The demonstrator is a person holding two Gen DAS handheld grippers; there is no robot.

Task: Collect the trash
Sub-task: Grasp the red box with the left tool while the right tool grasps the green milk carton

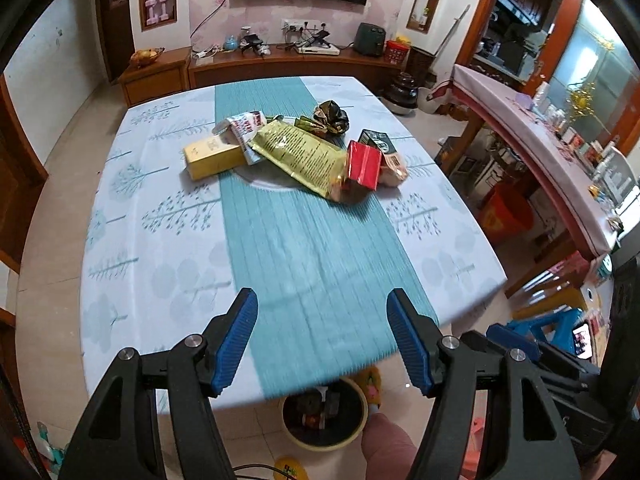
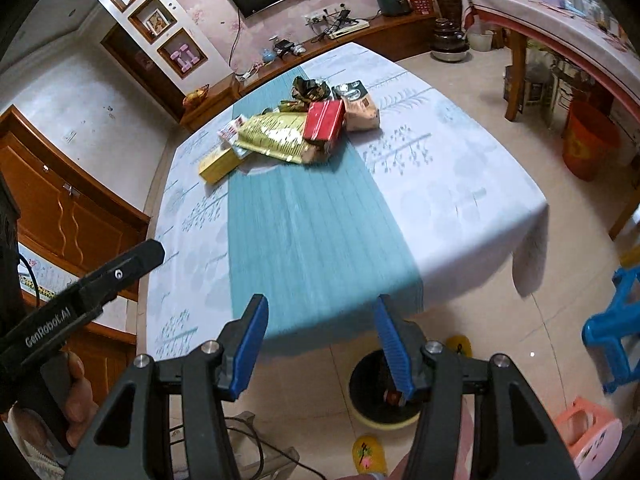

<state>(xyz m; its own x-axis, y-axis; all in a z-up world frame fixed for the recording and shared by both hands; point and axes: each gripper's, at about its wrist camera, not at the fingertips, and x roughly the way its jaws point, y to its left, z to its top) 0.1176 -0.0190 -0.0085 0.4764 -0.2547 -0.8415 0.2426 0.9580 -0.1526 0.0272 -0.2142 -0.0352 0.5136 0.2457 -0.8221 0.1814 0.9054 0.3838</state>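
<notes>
A: Blue pads on both, L gripper (image 1: 322, 340) & R gripper (image 2: 320, 346), jaws apart, nothing btwn them. Both released, hanging over the near table edge.

B: What's right under them?

A: Bin (image 1: 324, 418) on the floor tiles, yellow rim, dark inside, some wrappers already in it. Sits just below the near edge. R view shows it too (image 2: 370, 396), partly behind a finger.

B: Table?

A: White cloth w/ tree print (image 1: 160, 240), teal runner (image 1: 300, 240) down the middle. Near half bare.

B: And the trash?

A: All on the far half, in one heap on/around the runner. Yellow box (image 1: 212, 158) on the left, gold-green foil bag (image 1: 300, 156) lying flat in the middle, red box (image 1: 363, 166) resting on its right end. Behind: red-white wrapper (image 1: 244, 126), crumpled dark foil (image 1: 330, 118), black-pink pack (image 1: 384, 152) at far right.

B: Any held?

A: None. Well apart from both grippers.
</notes>
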